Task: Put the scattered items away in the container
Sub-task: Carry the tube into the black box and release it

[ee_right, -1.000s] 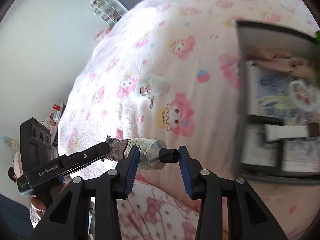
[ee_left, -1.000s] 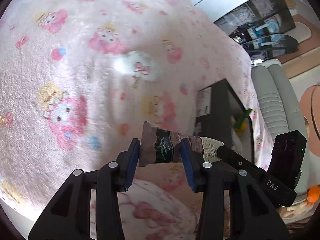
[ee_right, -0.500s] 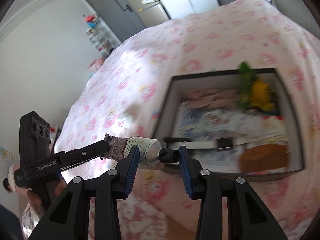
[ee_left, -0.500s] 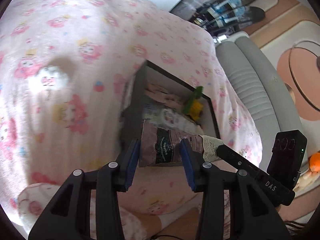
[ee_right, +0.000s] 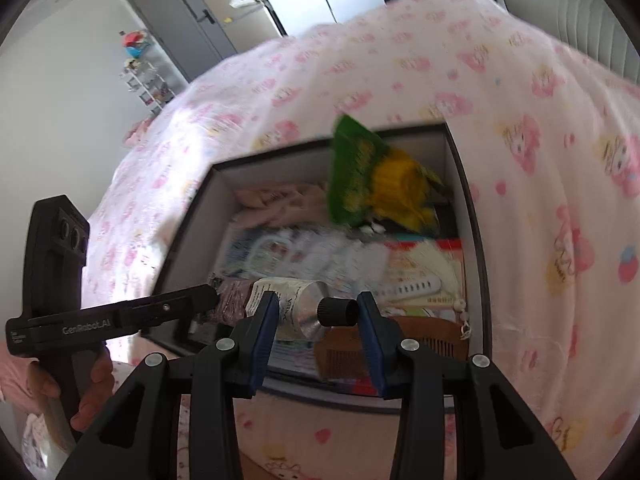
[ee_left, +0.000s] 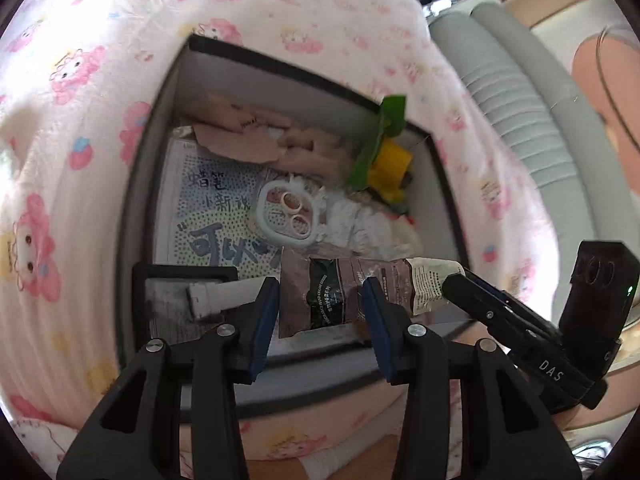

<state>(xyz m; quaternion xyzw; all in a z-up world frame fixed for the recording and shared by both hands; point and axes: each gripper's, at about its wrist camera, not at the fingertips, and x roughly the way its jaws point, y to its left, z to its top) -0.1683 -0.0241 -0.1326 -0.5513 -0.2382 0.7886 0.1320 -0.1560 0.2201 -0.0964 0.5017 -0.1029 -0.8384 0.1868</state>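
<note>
Now both grippers carry one tube (ee_left: pixel 352 292) above the box (ee_left: pixel 136 184): the left gripper (ee_left: pixel 320 300), jaws opening, at its crimped end, the right gripper (ee_right: pixel 316 312) clamping the cap end.

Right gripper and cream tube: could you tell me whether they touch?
Touching. Right wrist view shows the cream tube spanning the right gripper, one pad on its body, the other on its cap.

bed: pink cartoon blanket (ee_right: pixel 520 92) | wall: white (ee_right: pixel 60 92) | door: grey (ee_right: pixel 180 28) | sofa: grey ribbed (ee_left: pixel 516 92)
</note>
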